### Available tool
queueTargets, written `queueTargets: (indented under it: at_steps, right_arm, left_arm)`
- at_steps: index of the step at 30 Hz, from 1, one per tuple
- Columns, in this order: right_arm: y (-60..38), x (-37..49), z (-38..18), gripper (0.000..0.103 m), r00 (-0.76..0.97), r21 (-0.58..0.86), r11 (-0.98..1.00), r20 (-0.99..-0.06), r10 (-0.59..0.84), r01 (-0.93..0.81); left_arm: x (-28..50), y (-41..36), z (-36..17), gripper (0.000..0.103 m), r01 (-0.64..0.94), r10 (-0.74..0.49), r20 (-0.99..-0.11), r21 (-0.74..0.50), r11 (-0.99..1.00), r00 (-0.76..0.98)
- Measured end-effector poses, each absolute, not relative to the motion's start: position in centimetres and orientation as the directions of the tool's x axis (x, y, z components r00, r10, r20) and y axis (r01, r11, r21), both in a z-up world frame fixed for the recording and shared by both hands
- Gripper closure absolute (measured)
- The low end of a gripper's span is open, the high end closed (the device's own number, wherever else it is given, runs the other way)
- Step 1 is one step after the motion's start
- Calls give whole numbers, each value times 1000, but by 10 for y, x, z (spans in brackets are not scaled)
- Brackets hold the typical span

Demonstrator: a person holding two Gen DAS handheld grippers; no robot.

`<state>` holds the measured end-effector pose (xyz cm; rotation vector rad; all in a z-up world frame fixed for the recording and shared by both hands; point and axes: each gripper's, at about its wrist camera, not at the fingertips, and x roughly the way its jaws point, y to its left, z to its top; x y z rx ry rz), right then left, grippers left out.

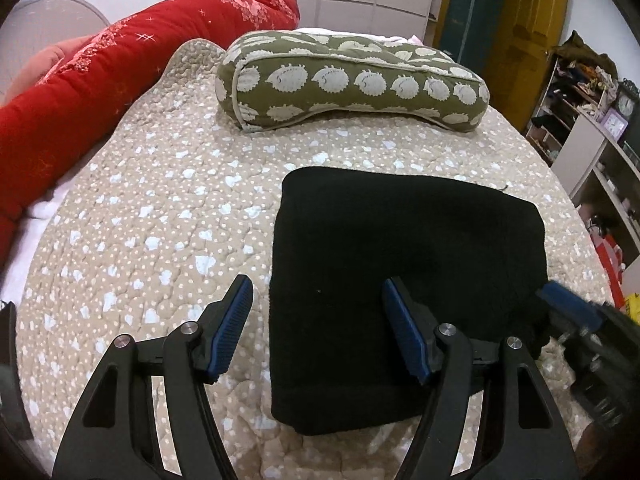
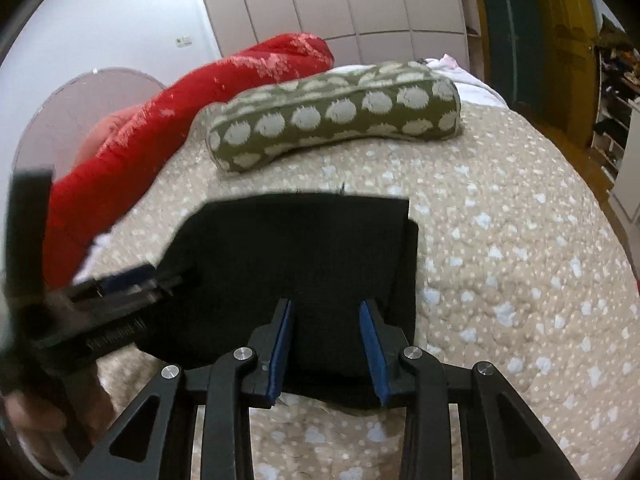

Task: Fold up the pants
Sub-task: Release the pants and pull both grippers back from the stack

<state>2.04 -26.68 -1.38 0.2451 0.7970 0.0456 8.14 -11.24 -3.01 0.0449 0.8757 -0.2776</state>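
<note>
Pants: black pants (image 1: 408, 280) lie folded into a compact rectangle on the bed's quilt (image 1: 160, 220).
Left gripper (image 1: 320, 320): jaws spread wide, straddling the pants' left edge, gripping nothing.
Right gripper (image 2: 326, 336): jaws parted over the pants' near edge, not clamped.
Beyond: hedgehog-print pillow (image 1: 352, 80), red blanket (image 1: 100, 92).

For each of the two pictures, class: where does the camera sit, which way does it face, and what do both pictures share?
Left wrist: on the left gripper, facing down the bed over open jaws at the folded black pants; right gripper at the right edge.
Right wrist: on the right gripper, jaws open above the pants; left gripper blurred.
Shared: pants, green pillow, red quilt, bedspread.
</note>
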Motion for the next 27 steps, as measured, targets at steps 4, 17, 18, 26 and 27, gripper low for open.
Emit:
queueTargets:
  at_steps: [4,17,18,26,27]
  right_arm:
    - [-263,16,2,70,723,222,973,-681,114,56]
    - [-253,-5,15,59,745,225,971,-661,87,86]
    - [-252,-6,16,59,746,226,970,-660,86,88]
    - [-238,-17,22,59,747,210,975,-659,85,74]
    - [-237,-19,23,59,749,209,975,-657,87,70]
  left_arm:
    - [74,-111,-26,35,256,-214,-762,-66,964,612]
    - [35,-105,-4,35,241,-184,-720,-23,970,669]
    - [32,-104,-3,35,239,-187,-718,-29,971,671]
    - [14,-97,9,35,224,-182,-692,-30,974,698]
    - [13,-96,9,35,224,-182,-690,-30,974,701]
